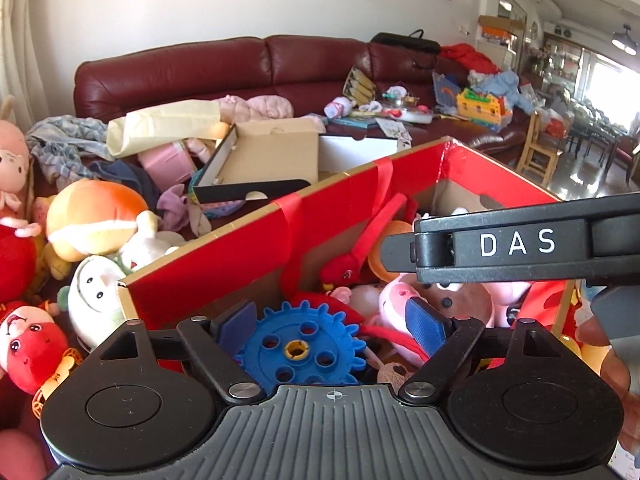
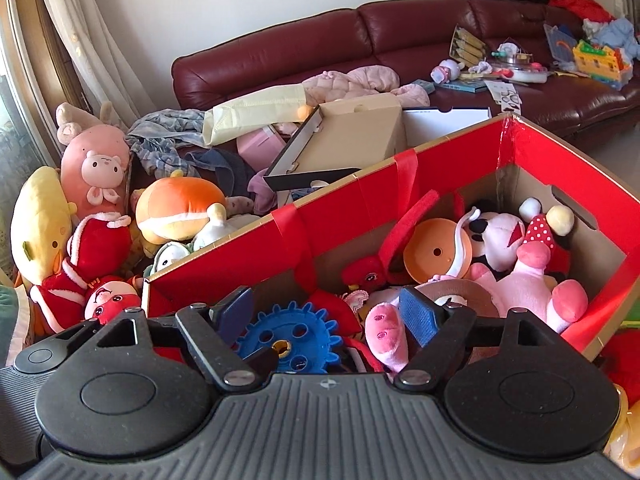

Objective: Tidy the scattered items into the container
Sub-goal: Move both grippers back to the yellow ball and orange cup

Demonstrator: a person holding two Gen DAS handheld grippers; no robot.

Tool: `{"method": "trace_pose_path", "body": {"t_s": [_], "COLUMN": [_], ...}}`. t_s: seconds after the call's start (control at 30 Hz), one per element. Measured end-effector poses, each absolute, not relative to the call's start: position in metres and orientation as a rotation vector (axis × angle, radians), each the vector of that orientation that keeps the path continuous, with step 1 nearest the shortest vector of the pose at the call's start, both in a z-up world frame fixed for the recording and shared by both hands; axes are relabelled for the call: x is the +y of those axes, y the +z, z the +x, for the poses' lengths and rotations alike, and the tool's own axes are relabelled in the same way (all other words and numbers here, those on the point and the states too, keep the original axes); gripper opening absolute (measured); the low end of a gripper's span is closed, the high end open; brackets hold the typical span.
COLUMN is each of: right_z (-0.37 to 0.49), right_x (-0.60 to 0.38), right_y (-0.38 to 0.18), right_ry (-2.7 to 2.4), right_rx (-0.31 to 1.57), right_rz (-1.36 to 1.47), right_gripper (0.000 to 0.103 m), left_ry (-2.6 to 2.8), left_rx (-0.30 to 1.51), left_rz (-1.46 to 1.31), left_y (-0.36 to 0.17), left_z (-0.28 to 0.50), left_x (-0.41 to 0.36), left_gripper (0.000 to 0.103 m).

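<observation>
Blue gear (image 1: 302, 344) between spread left claw (image 1: 332, 320)

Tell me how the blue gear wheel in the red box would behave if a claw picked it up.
The blue gear wheel looks like rigid moulded plastic, so it probably stays stiff. Its holes suggest low weight. Lying flat among soft toys, it could slide or tilt when nudged.

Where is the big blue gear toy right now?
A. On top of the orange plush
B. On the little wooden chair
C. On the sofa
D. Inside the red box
D. The blue gear lies inside the red box, at its near end beside the pink plush toys, and it also shows there in the right wrist view.
</observation>
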State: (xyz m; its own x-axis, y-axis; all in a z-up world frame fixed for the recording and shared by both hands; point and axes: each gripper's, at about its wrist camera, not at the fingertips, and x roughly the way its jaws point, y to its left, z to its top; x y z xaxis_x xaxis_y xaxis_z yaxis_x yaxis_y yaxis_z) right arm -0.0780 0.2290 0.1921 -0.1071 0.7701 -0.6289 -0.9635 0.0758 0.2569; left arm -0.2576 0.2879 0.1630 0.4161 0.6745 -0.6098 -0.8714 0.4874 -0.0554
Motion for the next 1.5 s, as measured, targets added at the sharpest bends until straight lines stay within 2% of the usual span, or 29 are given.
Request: {"method": "trace_pose_path", "body": {"t_s": [0.17,0.53,1.03,1.5], "right_z": [-0.073,-0.051,0.039,0.098], "right_x": [0.223,0.2,0.113,0.056], "right_y": [0.19,0.195,0.198,0.149], "right_ry": [1.503,1.477,1.248,1.037], "right_rx": [0.792,0.804,0.783,0.877], "right_rz": [-0.315,-0.252,-0.139,-0.094], "right_gripper": [0.087,0.088,0.09,0.09], "left_ry": [0.991,0.938,0.751,0.456], "left_rx": [0.578,0.563,0.542,0.674], "left_rz": [-0.391,-0.336,-0.173,-0.016], "left_y": [0.161,0.171,0.182,0.132], "left_z": [-0.252,-0.235,-0.177,-0.109], "left_x": [0.285,0.265,0.206,0.131], "left_gripper": [0.091,0.092,0.096,0.096]}}
